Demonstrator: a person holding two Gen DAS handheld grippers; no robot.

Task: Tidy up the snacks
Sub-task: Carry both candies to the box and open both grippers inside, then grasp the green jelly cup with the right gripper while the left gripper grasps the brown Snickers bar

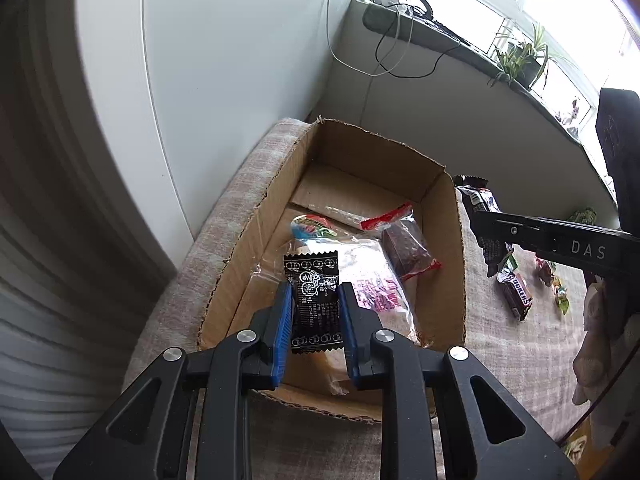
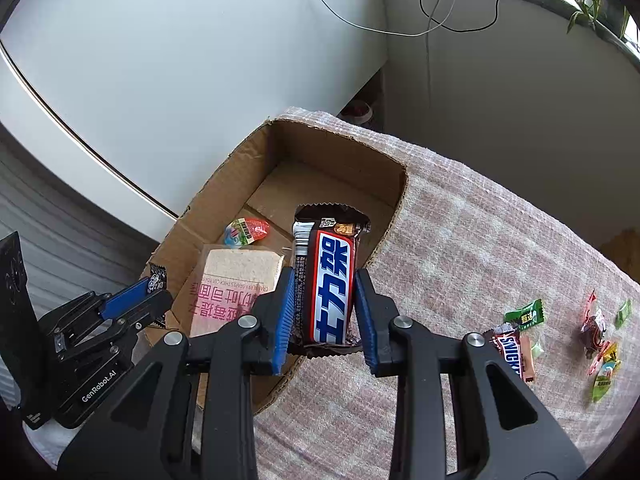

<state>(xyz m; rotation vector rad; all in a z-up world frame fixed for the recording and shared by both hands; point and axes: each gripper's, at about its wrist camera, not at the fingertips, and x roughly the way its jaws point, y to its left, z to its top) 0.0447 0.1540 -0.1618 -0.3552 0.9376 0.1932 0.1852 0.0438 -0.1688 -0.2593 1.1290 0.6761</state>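
An open cardboard box stands on a cloth-covered table. My left gripper is shut on a small black snack packet and holds it over the box's near end; it also shows in the right wrist view. My right gripper is shut on a Snickers bar with Chinese lettering, held above the box's right wall; it shows in the left wrist view. In the box lie a pink toast pack, a round jelly cup and a brown cake in red-edged wrap.
Loose snacks lie on the checked cloth right of the box: a small Snickers, a green candy and several small wrapped sweets. A white wall panel stands behind the box. A windowsill with cables and plants runs along the back right.
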